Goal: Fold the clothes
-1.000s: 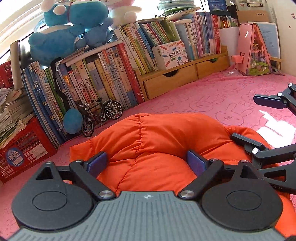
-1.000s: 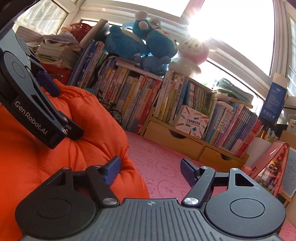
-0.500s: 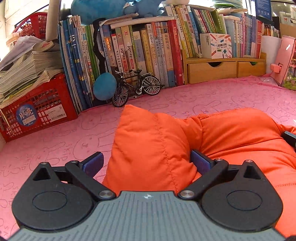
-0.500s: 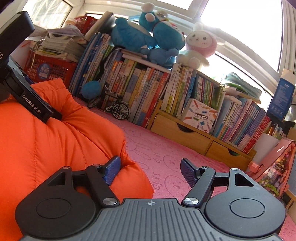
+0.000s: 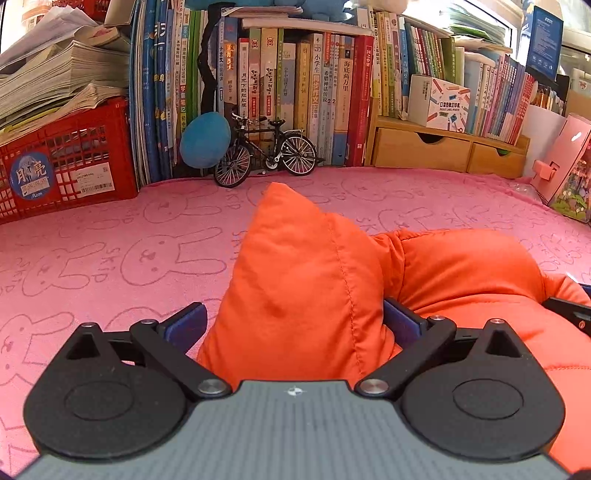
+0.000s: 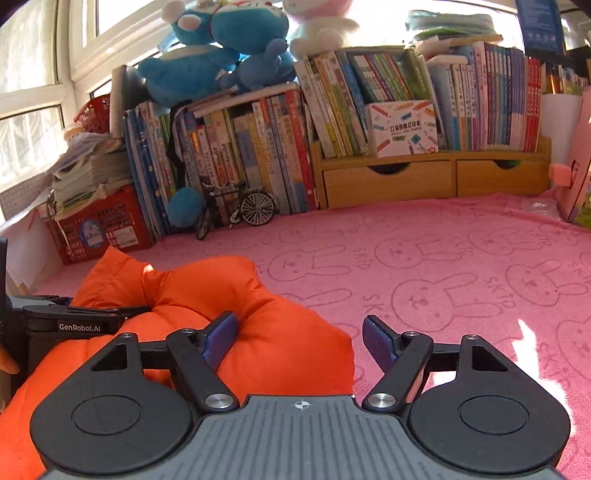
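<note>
The puffy orange quilted jacket point(image 5: 306, 280) lies low in the frame on the pink bunny cloth point(image 6: 443, 266) marked "SKIP". The left gripper point(image 5: 293, 326), labelled "GenRobot.AI", and the right gripper point(image 6: 301, 338) both gape wide around jacket folds, not squeezing.

In front of you lies a pink cloth point(image 5: 110, 258) printed with rabbit outlines, and it covers the whole surface. At its far edge you see a long row of books point(image 5: 295, 92) standing upright. Left of them is a red crate point(image 5: 70, 162) with a stack of papers point(image 5: 55, 74) on top. A small model bicycle point(image 5: 264, 151) and a blue ball point(image 5: 205, 140) stand before the books. On the right you find a wooden drawer unit point(image 6: 436, 181) carrying more books. Blue plush toys point(image 6: 221, 55) and a white one point(image 6: 321, 26) sit on the books. Behind them, bright daylight comes through the windows point(image 6: 29, 92).
</note>
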The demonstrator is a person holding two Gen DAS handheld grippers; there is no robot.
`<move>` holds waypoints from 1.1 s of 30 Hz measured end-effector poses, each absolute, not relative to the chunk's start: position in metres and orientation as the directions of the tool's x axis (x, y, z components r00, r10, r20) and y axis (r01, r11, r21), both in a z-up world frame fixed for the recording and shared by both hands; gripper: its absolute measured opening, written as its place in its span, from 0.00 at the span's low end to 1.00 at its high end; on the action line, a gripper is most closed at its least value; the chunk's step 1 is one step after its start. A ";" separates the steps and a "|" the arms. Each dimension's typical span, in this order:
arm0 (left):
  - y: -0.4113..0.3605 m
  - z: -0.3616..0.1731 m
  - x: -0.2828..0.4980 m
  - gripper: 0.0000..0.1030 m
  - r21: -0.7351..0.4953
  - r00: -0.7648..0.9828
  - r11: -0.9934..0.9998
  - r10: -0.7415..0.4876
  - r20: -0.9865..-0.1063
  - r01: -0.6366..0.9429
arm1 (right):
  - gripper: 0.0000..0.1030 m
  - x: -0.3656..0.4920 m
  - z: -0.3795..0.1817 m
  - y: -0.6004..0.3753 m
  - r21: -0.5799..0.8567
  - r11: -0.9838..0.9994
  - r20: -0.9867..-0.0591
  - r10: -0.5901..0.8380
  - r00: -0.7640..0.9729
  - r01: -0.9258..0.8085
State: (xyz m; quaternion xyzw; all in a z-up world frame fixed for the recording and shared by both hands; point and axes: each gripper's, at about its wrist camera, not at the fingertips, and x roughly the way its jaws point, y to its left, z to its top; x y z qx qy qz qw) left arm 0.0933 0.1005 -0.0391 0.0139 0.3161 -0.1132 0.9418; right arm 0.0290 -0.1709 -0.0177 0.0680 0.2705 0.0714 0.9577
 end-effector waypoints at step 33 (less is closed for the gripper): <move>0.093 -0.031 0.066 0.97 -0.087 0.772 0.988 -0.157 -0.616 0.131 | 0.92 -0.142 -0.031 -0.106 -0.512 0.850 -0.194 0.022 0.981 -0.120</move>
